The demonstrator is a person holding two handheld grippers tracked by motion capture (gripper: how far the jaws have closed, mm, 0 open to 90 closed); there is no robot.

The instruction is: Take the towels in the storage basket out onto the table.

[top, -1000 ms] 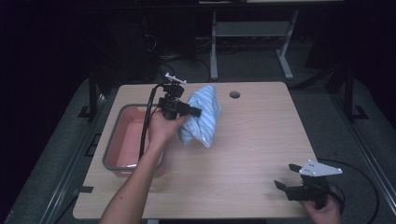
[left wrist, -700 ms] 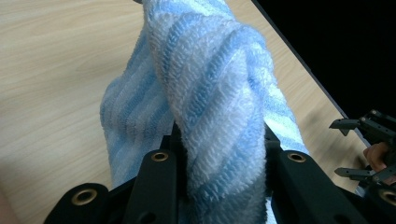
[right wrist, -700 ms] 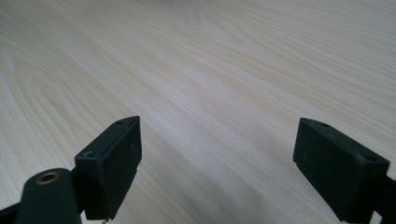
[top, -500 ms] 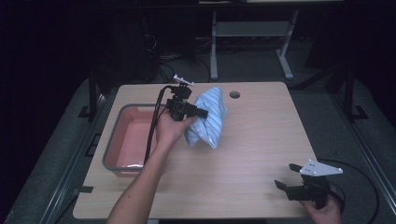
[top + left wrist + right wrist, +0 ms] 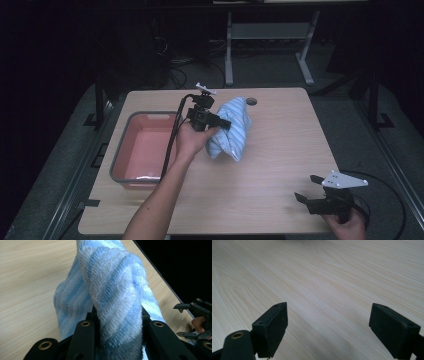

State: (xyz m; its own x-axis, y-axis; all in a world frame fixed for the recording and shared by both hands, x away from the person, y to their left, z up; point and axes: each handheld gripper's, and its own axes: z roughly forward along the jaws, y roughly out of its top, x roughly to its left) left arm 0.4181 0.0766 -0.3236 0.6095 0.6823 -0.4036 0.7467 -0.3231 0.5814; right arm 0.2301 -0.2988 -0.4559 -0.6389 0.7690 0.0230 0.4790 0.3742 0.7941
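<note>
high view, left gripper [image 5: 222, 123] fingers clenched on striped towel [image 5: 232, 131], right gripper [image 5: 311, 189] fingers released, no readable writing

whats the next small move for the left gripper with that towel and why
Probably lower the towel a little further toward the table and spread it out. The left gripper is clamped on a bunched fold of it, most of the cloth hangs crumpled over bare wood, and the right gripper sits open and idle near the front edge.
</note>
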